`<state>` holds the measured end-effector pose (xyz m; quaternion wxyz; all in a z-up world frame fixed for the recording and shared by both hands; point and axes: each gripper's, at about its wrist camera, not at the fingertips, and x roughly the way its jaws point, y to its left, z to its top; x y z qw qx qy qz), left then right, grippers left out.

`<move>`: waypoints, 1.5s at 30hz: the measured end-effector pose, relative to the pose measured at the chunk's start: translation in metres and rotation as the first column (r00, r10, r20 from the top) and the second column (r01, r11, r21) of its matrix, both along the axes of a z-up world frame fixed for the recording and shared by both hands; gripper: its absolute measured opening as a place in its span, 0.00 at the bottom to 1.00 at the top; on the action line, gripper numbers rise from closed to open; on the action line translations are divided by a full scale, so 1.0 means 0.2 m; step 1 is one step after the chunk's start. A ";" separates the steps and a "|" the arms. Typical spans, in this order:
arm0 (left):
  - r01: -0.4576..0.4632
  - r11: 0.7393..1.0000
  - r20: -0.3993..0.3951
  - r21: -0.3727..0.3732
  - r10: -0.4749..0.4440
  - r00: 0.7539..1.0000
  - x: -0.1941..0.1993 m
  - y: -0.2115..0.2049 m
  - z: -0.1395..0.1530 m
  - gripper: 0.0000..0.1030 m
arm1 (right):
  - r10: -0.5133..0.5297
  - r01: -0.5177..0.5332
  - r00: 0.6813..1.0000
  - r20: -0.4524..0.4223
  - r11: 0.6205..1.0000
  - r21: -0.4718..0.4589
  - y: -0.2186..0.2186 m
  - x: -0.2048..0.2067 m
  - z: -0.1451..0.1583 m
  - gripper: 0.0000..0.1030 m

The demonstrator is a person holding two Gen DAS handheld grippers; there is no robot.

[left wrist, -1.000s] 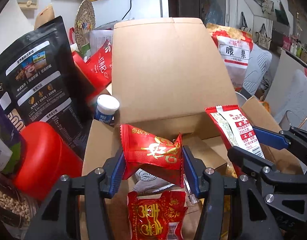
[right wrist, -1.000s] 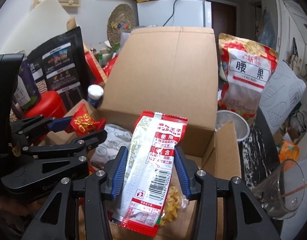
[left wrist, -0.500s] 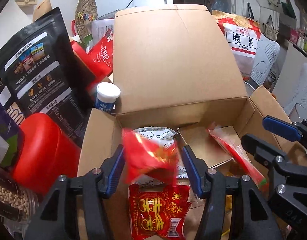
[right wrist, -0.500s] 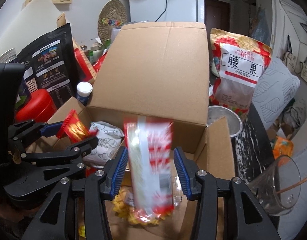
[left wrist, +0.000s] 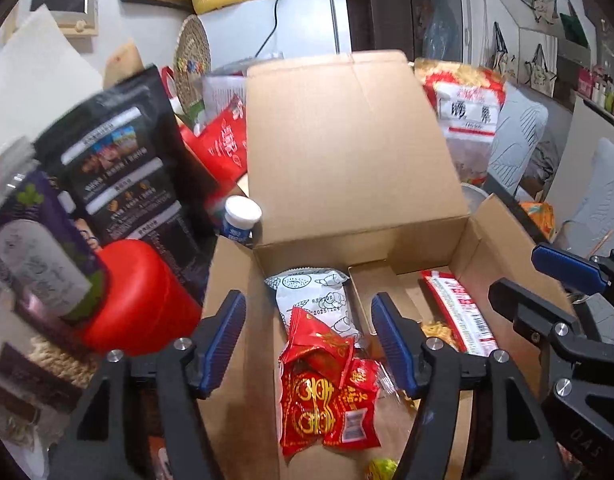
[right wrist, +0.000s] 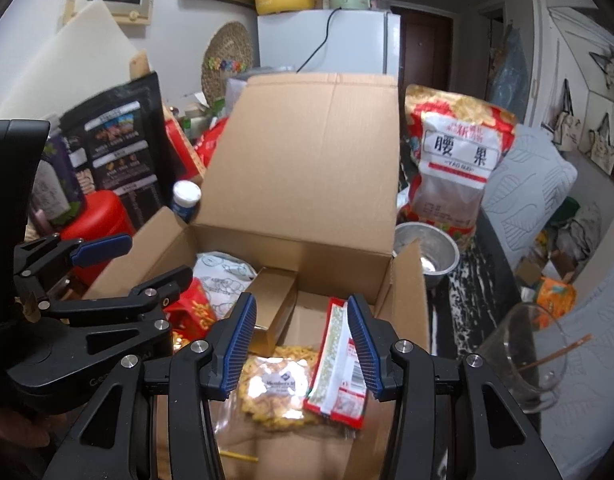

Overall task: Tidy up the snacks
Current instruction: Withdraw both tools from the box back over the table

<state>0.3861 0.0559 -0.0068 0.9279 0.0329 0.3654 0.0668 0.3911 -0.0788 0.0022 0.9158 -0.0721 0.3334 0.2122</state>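
Note:
An open cardboard box [left wrist: 347,152] [right wrist: 315,168] holds several snacks. My left gripper [left wrist: 307,340] is open and empty above it. Below it lie a small red packet [left wrist: 319,344], a larger red packet [left wrist: 327,408] and a white packet [left wrist: 315,296]. My right gripper [right wrist: 301,344] is open and empty. The long red and white packet [right wrist: 339,364] leans inside the box by the right wall, next to a clear bag of yellow snacks [right wrist: 275,384]. It also shows in the left wrist view [left wrist: 459,312]. A gold box [right wrist: 275,308] lies inside.
Left of the box stand a black pouch [left wrist: 123,184], a red canister [left wrist: 143,304], a purple jar [left wrist: 39,252] and a small white-capped bottle [left wrist: 239,220]. At right are a cashew bag [right wrist: 455,164], a metal bowl [right wrist: 427,252] and a glass [right wrist: 523,352].
Both grippers opened. The small red packet dropped from the left gripper into the box; the long red and white packet dropped from the right gripper against the box's right wall.

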 end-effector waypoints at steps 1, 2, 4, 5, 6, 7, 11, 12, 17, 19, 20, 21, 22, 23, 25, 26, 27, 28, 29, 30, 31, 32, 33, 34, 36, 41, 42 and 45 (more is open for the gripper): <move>0.000 1.000 0.009 0.001 0.000 1.000 -0.03 0.00 0.02 0.63 | -0.001 0.001 1.000 0.009 1.000 0.002 -0.01 -0.03 0.03 0.46; -0.001 1.000 0.018 0.002 0.001 1.000 -0.05 0.00 0.04 0.63 | -0.002 0.002 1.000 0.015 1.000 0.003 -0.01 -0.05 0.04 0.46; -0.003 1.000 0.039 0.006 0.002 0.999 -0.11 -0.01 0.10 0.63 | -0.004 0.004 0.999 0.032 1.000 0.003 -0.02 -0.10 0.09 0.46; -0.003 1.000 0.048 0.006 0.003 0.999 -0.13 -0.01 0.11 0.63 | -0.005 0.004 0.999 0.038 1.000 0.004 -0.02 -0.12 0.11 0.46; -0.003 1.000 0.058 0.004 0.003 0.998 -0.16 -0.01 0.14 0.63 | -0.005 0.005 0.999 0.045 1.000 0.006 -0.03 -0.14 0.13 0.46; -0.003 1.000 0.068 0.000 0.003 0.998 -0.19 -0.01 0.16 0.63 | -0.005 0.004 0.999 0.054 1.000 0.010 -0.04 -0.17 0.15 0.46; 0.006 1.000 0.105 -0.005 -0.006 0.994 -0.31 -0.03 0.25 0.63 | -0.004 0.002 0.996 0.087 1.000 0.020 -0.05 -0.28 0.23 0.51; 0.012 1.000 0.113 -0.004 -0.012 0.993 -0.34 -0.03 0.26 0.63 | -0.004 0.002 0.995 0.096 1.000 0.022 -0.06 -0.31 0.25 0.51; 0.026 0.999 0.139 -0.020 -0.023 0.990 -0.48 -0.04 0.33 0.63 | 0.000 -0.003 0.991 0.135 1.000 0.029 -0.08 -0.46 0.33 0.52; 0.027 0.999 0.145 -0.034 -0.022 0.989 -0.54 -0.04 0.35 0.68 | 0.000 -0.005 0.989 0.146 0.999 0.035 -0.10 -0.51 0.35 0.56; 0.025 0.999 0.150 -0.035 -0.019 0.989 -0.57 -0.04 0.36 0.77 | 0.001 -0.007 0.988 0.153 0.999 0.037 -0.10 -0.54 0.36 0.57; 0.021 0.999 0.163 -0.030 -0.016 0.986 -0.61 -0.04 0.37 0.80 | 0.001 -0.007 0.987 0.158 0.999 0.037 -0.11 -0.57 0.36 0.57; 0.019 1.000 0.176 -0.023 -0.014 0.984 -0.64 -0.04 0.38 0.81 | 0.003 -0.009 0.987 0.164 0.999 0.037 -0.11 -0.59 0.37 0.57; 0.015 1.000 0.191 -0.013 -0.013 0.982 -0.67 -0.04 0.39 0.82 | 0.004 -0.010 0.986 0.170 0.999 0.038 -0.11 -0.62 0.38 0.61; 0.017 1.000 0.202 -0.008 -0.015 0.979 -0.73 -0.04 0.41 0.84 | 0.005 -0.013 0.984 0.178 0.999 0.044 -0.12 -0.67 0.39 0.66; 0.020 1.000 0.206 -0.009 -0.018 0.978 -0.75 -0.04 0.41 0.84 | 0.006 -0.015 0.984 0.180 0.999 0.046 -0.12 -0.69 0.40 0.66; 0.023 1.000 0.209 -0.007 -0.021 0.978 -0.78 -0.04 0.42 0.84 | 0.007 -0.016 0.983 0.181 0.999 0.047 -0.12 -0.71 0.40 0.66; 0.024 1.000 0.211 -0.005 -0.023 0.977 -0.80 -0.04 0.42 0.84 | 0.007 -0.016 0.983 0.183 0.999 0.048 -0.12 -0.74 0.40 0.67; 0.026 1.000 0.213 -0.004 -0.024 0.977 -0.83 -0.04 0.43 0.84 | 0.007 -0.016 0.983 0.185 0.999 0.048 -0.13 -0.76 0.40 0.72; 0.028 1.000 0.214 -0.003 -0.026 0.976 -0.85 -0.04 0.42 0.84 | 0.007 -0.016 0.982 0.187 0.999 0.049 -0.13 -0.78 0.40 0.76; 0.032 0.999 0.216 -0.004 -0.031 0.976 -0.87 -0.04 0.42 0.84 | 0.005 -0.015 0.982 0.190 0.998 0.053 -0.13 -0.81 0.39 0.78; 0.036 0.999 0.217 -0.005 -0.034 0.976 -0.90 -0.04 0.42 0.84 | 0.003 -0.014 0.982 0.190 0.998 0.057 -0.14 -0.83 0.39 0.80; 0.038 0.999 0.217 -0.005 -0.036 0.976 -0.91 -0.04 0.42 0.84 | 0.002 -0.013 0.982 0.190 0.998 0.059 -0.14 -0.86 0.39 0.82; 0.040 0.999 0.216 -0.005 -0.038 0.976 -0.94 -0.04 0.41 0.84 | -0.002 -0.009 0.982 0.190 0.998 0.061 -0.15 -0.89 0.37 0.83; 0.048 0.999 0.209 -0.007 -0.046 0.977 -0.98 -0.04 0.39 0.84 | -0.013 0.002 0.982 0.189 0.998 0.059 -0.16 -0.93 0.35 0.86; 0.070 0.998 0.191 -0.001 -0.068 0.979 -1.05 -0.04 0.34 0.84 | -0.032 0.021 0.985 0.170 0.998 0.066 -0.19 -1.02 0.31 0.88; 0.073 0.997 0.192 -0.003 -0.071 0.979 -1.07 -0.04 0.33 0.84 | -0.035 0.024 0.985 0.168 0.997 0.067 -0.20 -1.04 0.30 0.88; 0.093 0.995 0.186 -0.018 -0.088 0.979 -1.12 -0.04 0.31 0.84 | -0.051 0.040 0.985 0.166 0.997 0.071 -0.22 -1.09 0.28 0.88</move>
